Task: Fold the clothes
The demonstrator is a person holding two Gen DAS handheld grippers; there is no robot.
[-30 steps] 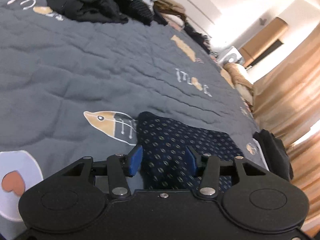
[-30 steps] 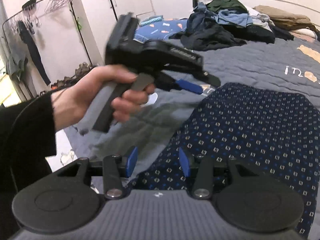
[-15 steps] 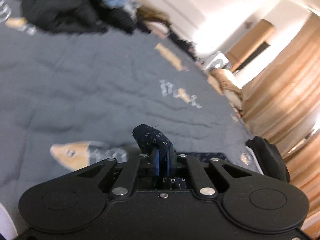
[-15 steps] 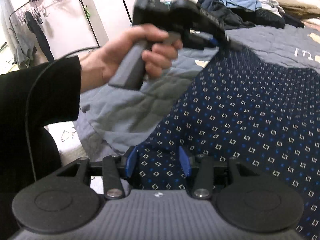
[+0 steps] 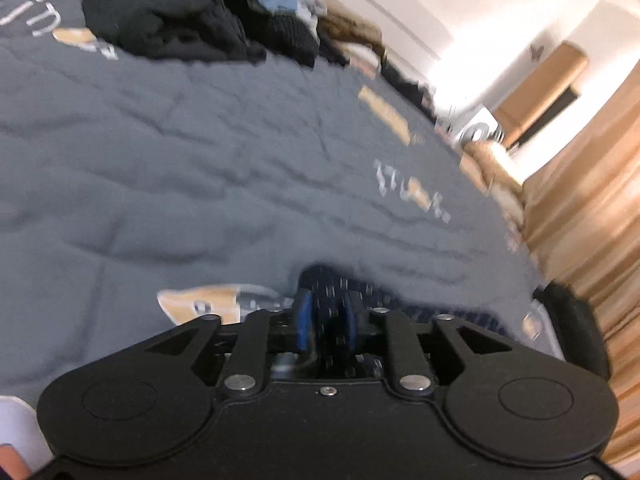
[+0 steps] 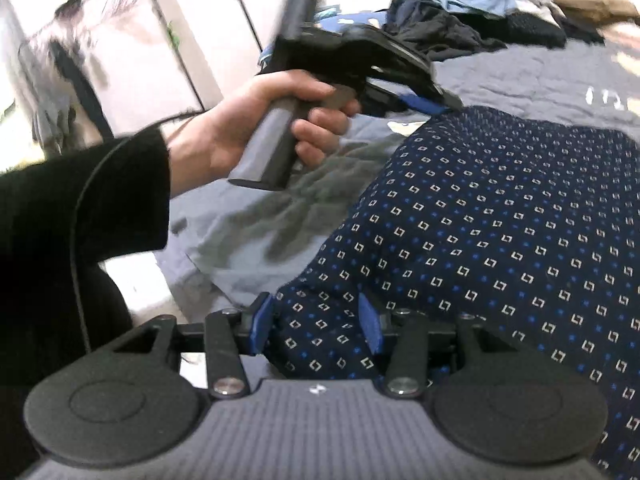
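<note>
A navy garment with a small white and blue pattern (image 6: 500,216) lies spread on the grey quilted bed (image 5: 200,160). My left gripper (image 5: 325,326) is shut on a bunched corner of the garment (image 5: 332,288). It also shows in the right wrist view (image 6: 424,106), held in a hand at the garment's far left corner. My right gripper (image 6: 316,324) is open, its blue pads on either side of the garment's near edge, which lies between them.
A heap of dark and blue clothes (image 5: 192,20) sits at the far end of the bed, also in the right wrist view (image 6: 460,20). A black item (image 5: 572,320) lies at the bed's right edge beside tan curtains. A clothes rack (image 6: 68,64) stands left.
My left gripper closed on the garment's corner and lifted it, then came lower again. My right gripper stayed open while the garment's near edge came in between its pads.
</note>
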